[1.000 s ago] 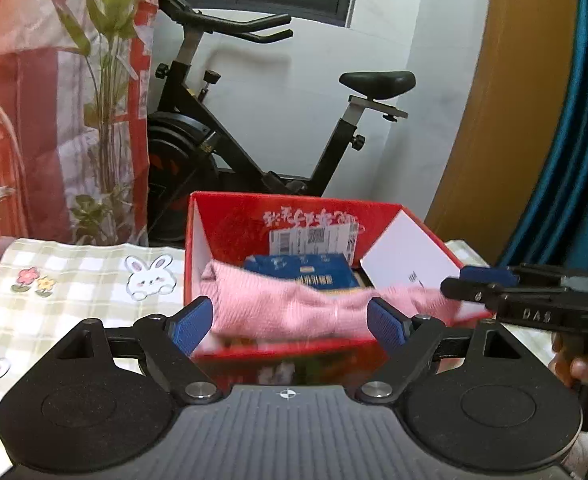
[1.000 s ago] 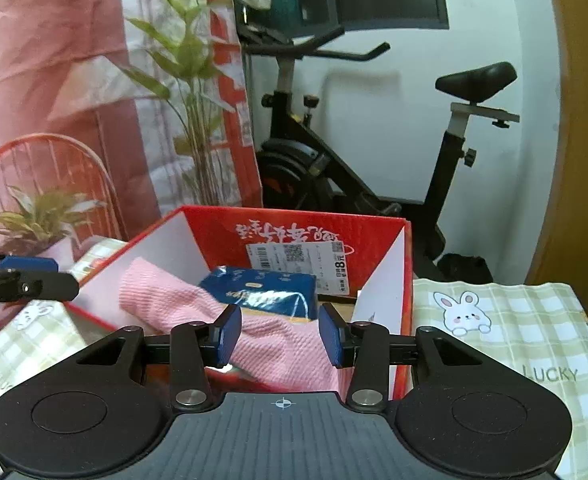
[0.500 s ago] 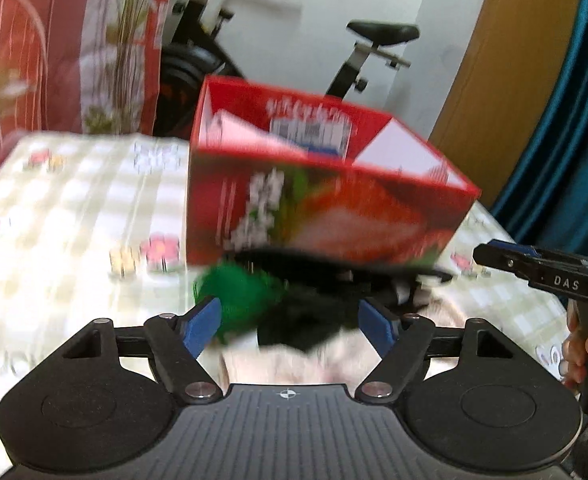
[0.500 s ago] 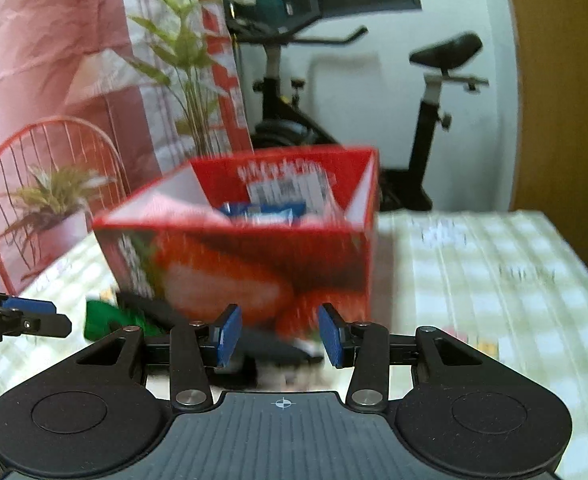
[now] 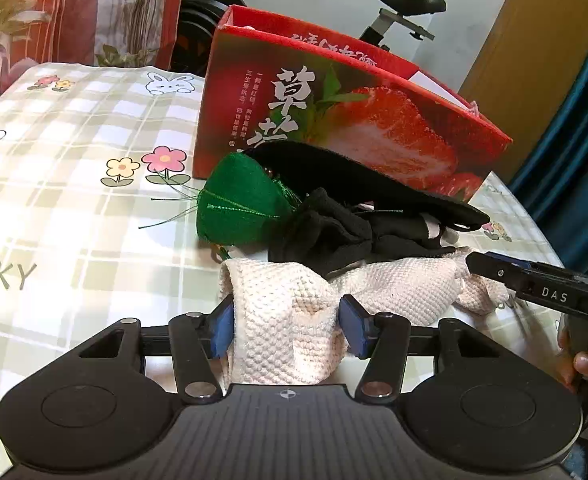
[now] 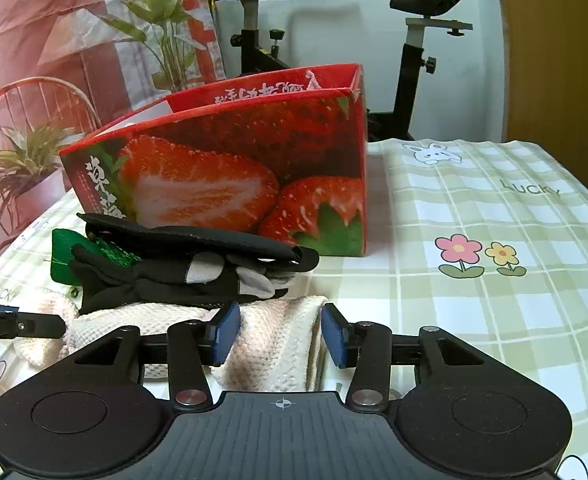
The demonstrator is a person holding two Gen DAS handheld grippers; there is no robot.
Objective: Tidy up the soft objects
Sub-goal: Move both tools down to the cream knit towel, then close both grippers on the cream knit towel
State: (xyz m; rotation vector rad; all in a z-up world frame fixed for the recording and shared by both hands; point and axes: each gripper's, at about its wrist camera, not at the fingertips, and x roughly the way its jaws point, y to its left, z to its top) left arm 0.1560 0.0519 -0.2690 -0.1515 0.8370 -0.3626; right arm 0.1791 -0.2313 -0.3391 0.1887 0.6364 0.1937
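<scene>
Two grippers on one cream knit towel (image 5: 294,312), both low at the near edge of the counter (image 5: 73,184). My left gripper (image 5: 285,326): fingers narrowed onto a bunched fold at the towel's left end, pads touching fabric both sides. Behind it, a green pouch (image 5: 237,204) sits left of black gloves (image 5: 334,232), which lie partly on the towel. A flat black piece (image 5: 354,176) lies over the gloves, against the strawberry box (image 5: 394,136). My right gripper (image 6: 279,332): fingers partly open around the towel's right end; left pad touches fabric, I can't tell about the right pad. Checked cloth with flowers (image 6: 478,256) to the right.
</scene>
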